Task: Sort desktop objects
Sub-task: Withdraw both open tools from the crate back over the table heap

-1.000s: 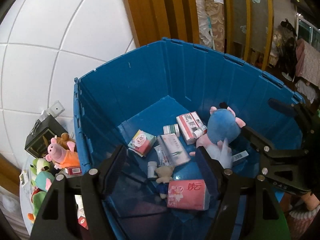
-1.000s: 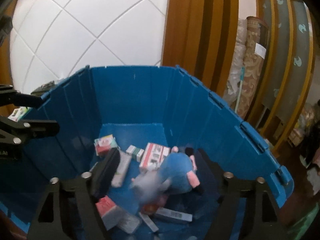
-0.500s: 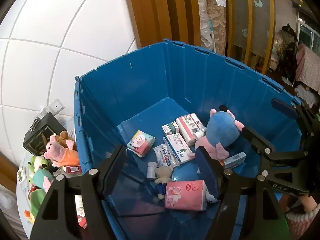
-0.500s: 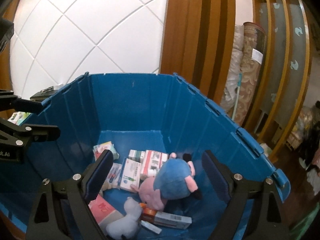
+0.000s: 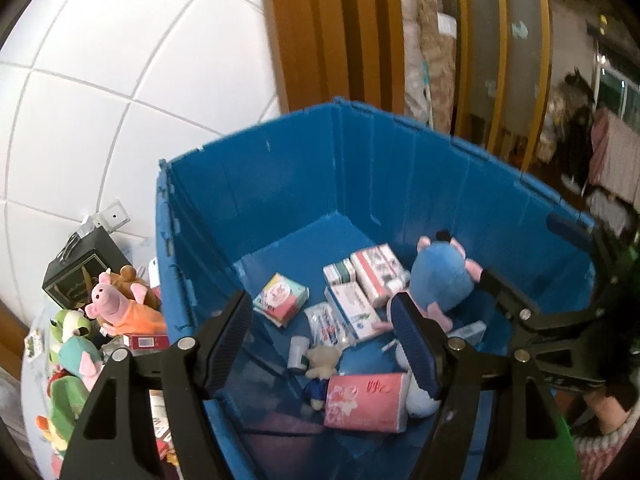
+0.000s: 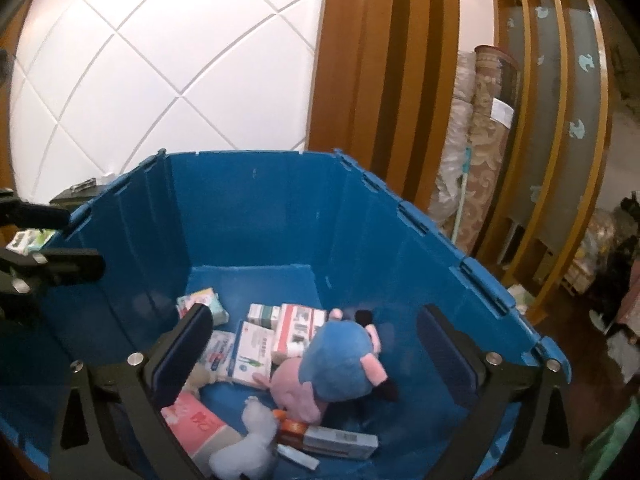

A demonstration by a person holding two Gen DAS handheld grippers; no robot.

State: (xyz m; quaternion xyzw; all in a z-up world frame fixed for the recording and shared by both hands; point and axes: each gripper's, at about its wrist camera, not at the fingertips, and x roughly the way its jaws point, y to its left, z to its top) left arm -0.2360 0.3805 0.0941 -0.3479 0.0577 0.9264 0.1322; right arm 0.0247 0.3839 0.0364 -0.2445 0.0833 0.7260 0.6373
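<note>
Right hand-held gripper (image 6: pixel 314 350) jaws just opened wide, empty; blue plush (image 6: pixel 340 354) below it in blue bin (image 6: pixel 256 216) among boxes; left hand-held gripper (image 5: pixel 324 336) wide, empty; plush toys (image 5: pixel 116 304) left of it unsorted.

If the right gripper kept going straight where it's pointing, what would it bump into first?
Probably the blue-and-pink plush pig in the blue plastic crate. It lies between the right gripper's open jaws, though depth is unclear.
</note>
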